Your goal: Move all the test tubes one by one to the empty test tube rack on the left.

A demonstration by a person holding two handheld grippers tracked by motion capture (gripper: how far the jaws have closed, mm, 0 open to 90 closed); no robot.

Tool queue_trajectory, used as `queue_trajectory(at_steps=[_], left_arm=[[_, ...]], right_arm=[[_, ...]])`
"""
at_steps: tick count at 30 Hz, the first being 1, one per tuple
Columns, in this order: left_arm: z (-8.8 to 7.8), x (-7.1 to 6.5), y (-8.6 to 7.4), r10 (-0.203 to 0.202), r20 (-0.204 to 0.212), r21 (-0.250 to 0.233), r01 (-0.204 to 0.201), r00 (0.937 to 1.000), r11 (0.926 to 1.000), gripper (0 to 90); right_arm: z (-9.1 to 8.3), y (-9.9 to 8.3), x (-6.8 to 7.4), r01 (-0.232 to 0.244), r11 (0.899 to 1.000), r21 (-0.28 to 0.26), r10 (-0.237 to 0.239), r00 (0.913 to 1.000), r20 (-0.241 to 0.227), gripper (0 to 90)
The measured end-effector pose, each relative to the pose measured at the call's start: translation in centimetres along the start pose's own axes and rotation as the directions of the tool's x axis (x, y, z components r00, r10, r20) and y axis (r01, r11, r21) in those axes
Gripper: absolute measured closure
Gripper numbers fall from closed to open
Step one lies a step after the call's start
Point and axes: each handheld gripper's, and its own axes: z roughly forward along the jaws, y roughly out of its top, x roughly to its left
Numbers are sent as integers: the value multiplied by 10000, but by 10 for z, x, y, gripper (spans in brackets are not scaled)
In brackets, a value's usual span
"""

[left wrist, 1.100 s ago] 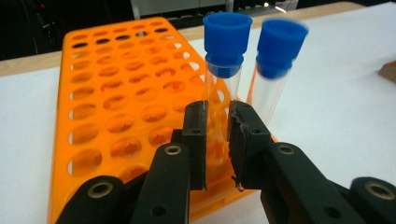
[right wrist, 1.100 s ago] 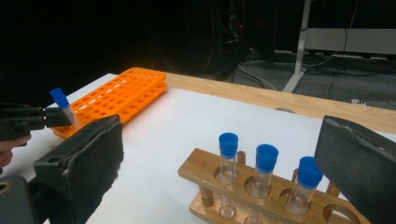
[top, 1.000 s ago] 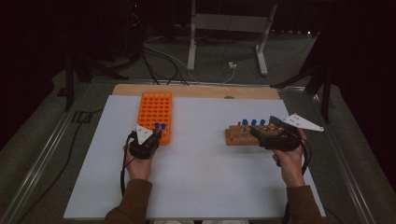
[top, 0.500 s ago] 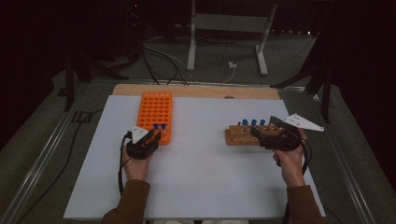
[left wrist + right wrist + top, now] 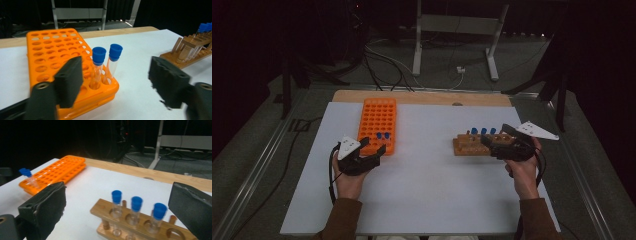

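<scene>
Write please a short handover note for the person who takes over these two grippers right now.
Left hand-held gripper: jaws just opened, nothing between them, in front of the orange rack.
Right hand-held gripper: open, empty, at the wooden rack.
Done: two blue-capped tubes stand side by side in the orange rack's near corner.
Left: three blue-capped tubes stand in the wooden rack; probably they go next to the orange rack.
</scene>
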Motion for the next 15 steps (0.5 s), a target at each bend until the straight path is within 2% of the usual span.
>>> queue_trajectory(at_steps=[2, 5, 9, 13, 15], left_arm=[[-4, -2, 0, 67, -50, -47, -67, 10000, 10000, 207], [-8, -2, 1, -101, -23, -180, 100, 9999, 9998, 154], [-10, -1, 4, -236, -162, -120, 234, 9996, 9997, 18], [-12, -4, 5, 146, -319, -45, -147, 9994, 9999, 7], [-13, -4, 5, 131, -316, -81, -134, 9994, 9999, 7]], right_arm=[[-1, 0, -3, -23, 10000, 9, 23, 9999, 142, 12], [-2, -1, -9, -116, 9999, -11, 117, 9994, 328, 14], [-4, -3, -17, -175, 9998, 37, 173, 9984, 533, 64], [-3, -6, -26, -288, 9994, 190, 275, 9975, 654, 154], [-1, -7, -29, -323, 9991, 261, 303, 9967, 752, 205]])
